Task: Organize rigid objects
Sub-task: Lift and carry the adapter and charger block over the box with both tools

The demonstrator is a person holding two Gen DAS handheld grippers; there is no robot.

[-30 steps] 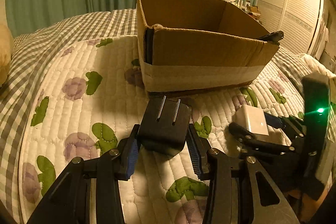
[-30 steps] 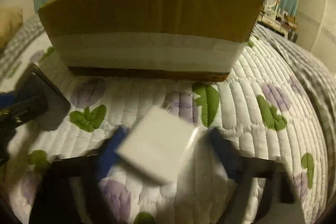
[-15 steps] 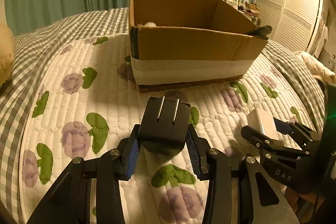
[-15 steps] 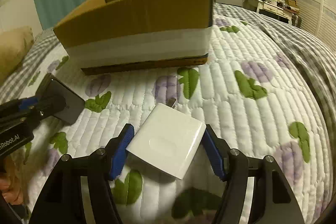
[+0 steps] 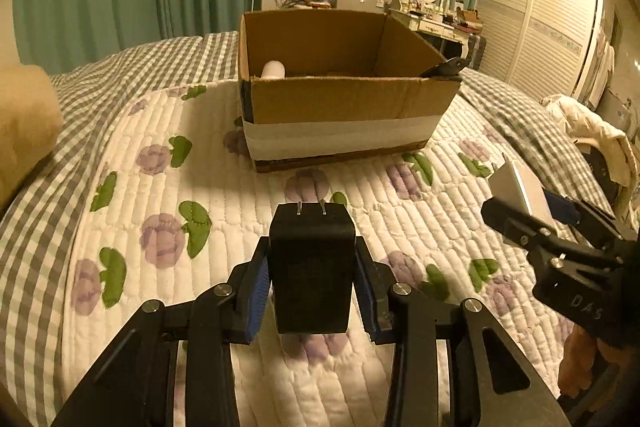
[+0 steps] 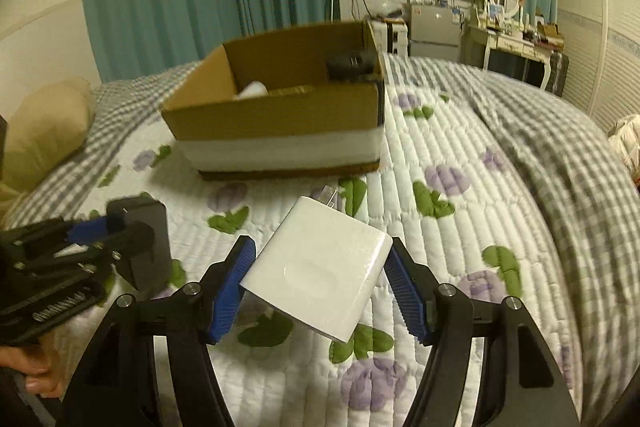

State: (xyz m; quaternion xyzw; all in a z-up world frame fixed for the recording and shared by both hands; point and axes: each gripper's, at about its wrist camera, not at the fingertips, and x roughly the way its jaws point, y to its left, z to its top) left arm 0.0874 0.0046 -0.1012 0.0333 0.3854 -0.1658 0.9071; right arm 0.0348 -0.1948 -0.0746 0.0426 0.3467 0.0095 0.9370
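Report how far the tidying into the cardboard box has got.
Done: the cardboard box already holds a white item and a dark one. In hand: the left gripper grips a black charger, and the right gripper grips a white charger, both lifted off the quilt. Left: dropping both into the box.

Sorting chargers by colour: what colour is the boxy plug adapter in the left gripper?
Black boxy plug adapter; clearest in the left wrist view.
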